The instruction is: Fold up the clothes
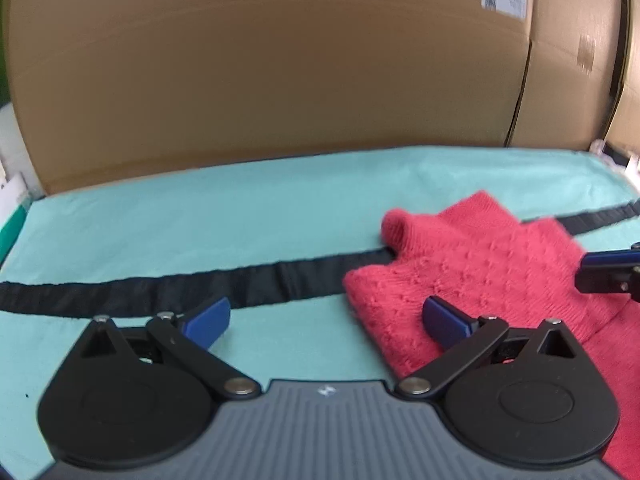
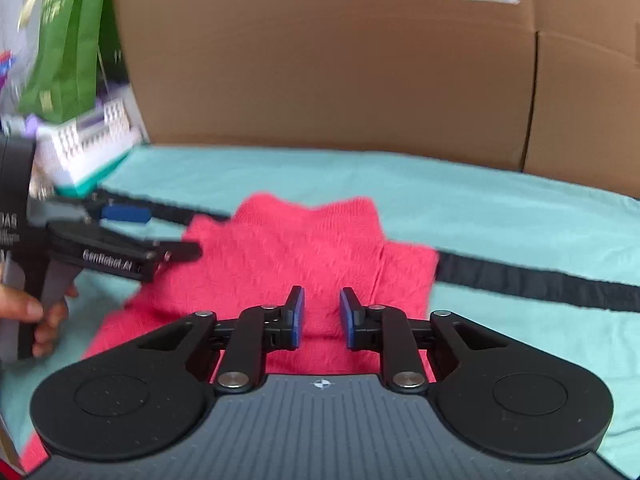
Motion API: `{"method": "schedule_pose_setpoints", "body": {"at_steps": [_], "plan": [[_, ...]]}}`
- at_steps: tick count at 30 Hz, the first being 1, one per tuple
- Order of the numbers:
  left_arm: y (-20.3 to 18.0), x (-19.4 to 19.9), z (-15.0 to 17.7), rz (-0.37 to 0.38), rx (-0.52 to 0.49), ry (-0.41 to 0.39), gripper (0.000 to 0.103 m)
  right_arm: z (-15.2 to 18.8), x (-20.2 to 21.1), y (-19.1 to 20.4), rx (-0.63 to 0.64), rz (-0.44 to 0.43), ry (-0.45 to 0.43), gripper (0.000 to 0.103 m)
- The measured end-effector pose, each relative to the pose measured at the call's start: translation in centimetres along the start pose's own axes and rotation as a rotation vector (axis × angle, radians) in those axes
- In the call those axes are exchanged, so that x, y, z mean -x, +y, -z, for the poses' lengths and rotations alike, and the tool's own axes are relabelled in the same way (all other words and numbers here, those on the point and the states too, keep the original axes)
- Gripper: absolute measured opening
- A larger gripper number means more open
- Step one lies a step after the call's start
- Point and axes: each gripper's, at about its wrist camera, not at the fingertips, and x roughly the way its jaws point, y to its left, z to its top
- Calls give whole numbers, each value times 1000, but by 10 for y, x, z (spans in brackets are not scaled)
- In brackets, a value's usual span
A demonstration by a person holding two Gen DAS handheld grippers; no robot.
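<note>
Right gripper (image 2: 322, 318), jaws parted narrowly and holding nothing, poised over near edge of red knit sweater (image 2: 288, 264). Sweater bunched in layers mid-way along teal cloth-covered surface (image 2: 500, 208), across black strap (image 2: 540, 280); long axis roughly toward far cardboard box (image 2: 320, 60). Left gripper (image 1: 328, 320), spread wide and empty, at sweater's left edge, garment lying to its right. Soft cable-textured knit, likely to slump when lifted. Fold stage undecidable.

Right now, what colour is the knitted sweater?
The sweater is pinkish red, with a raised knit pattern; it shows best in the right wrist view.
</note>
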Motion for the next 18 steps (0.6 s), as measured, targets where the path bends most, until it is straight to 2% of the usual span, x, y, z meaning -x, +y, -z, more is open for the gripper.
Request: {"method": "schedule_pose_setpoints", "body": {"at_steps": [2,5,8,12,16,17,18], "plan": [[4,-3,-12,58,51,-3,102,-12,-5,-12,-61,-22,-25,23],[13,-32,-36,183,127,69,102,-30,-28,-32,-142,-25,-22,30],[9,-56,-47,187,105,123,102,-38,-56,-52,-166,-44,28,31],[2,-74,-55,258,104,172,102,-38,-75,-60,-173,-136,64,33],[-3,-84,-53,253,115,179,102,-41,-82,-51,-116,-110,63,35],[-2,-84,-53,258,123,175,102,-41,-83,-49,-105,-107,65,33],[-2,-84,-52,264,132,172,102,-40,-84,-47,-90,-101,70,24]]}}
